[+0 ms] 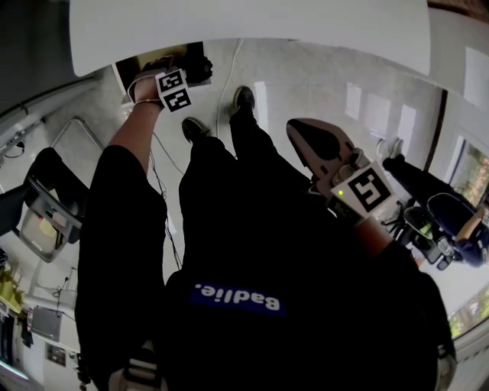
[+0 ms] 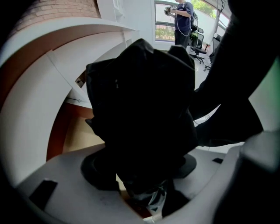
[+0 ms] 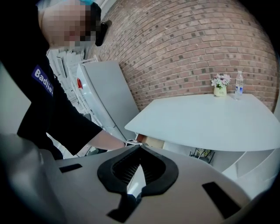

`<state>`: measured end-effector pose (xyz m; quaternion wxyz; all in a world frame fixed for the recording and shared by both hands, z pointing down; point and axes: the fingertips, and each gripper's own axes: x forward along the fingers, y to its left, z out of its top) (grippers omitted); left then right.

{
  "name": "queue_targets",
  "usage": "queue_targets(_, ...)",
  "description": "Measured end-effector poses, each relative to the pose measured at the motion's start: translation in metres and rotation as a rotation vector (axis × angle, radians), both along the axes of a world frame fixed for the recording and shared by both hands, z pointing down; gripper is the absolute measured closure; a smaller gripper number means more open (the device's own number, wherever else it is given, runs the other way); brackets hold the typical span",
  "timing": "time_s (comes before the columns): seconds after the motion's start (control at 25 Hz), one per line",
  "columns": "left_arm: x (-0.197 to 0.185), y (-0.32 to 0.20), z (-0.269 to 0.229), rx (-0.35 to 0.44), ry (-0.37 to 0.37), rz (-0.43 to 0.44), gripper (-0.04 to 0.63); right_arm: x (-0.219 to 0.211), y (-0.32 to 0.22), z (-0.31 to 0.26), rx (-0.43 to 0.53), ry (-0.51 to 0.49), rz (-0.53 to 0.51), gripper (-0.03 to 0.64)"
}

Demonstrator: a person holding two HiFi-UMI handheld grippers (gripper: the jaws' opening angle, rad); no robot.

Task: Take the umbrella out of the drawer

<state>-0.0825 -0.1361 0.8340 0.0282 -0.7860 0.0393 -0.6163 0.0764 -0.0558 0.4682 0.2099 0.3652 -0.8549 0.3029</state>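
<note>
The black folded umbrella (image 2: pixel 140 100) fills the middle of the left gripper view, and my left gripper (image 2: pixel 140 169) is shut on its lower part, pointing steeply down. Behind it shows the tan inside of the open drawer (image 2: pixel 78 133). In the head view the left gripper (image 1: pixel 182 72) sits at the drawer (image 1: pixel 131 69) under the white table, with the umbrella (image 1: pixel 200 69) as a dark bundle beside its marker cube. My right gripper (image 1: pixel 299 128) hangs over the floor at the right, well away from the drawer. The right gripper (image 3: pixel 138 151) has its tips together and holds nothing.
The white table (image 1: pixel 252 23) overhangs the drawer, with a small flower vase (image 3: pixel 220 84) and a bottle (image 3: pixel 239 83) on it before a brick wall (image 3: pixel 188 43). Office chairs (image 1: pixel 435 221) stand at the right. Another person (image 2: pixel 183 19) stands far off by a window.
</note>
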Motion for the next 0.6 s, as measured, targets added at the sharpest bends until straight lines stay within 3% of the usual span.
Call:
queue_targets(0.32, -0.005, 0.008, -0.059, 0.040, 0.076, -0.081, 0.318, -0.019, -0.008, -0.031, 0.069, -0.034, -0.030, 0.591)
queue_targets(0.6, -0.008, 0.015, -0.129, 0.081, 0.181, -0.214, 0.318, -0.040, -0.010, -0.068, 0.150, -0.088, -0.047, 0.591)
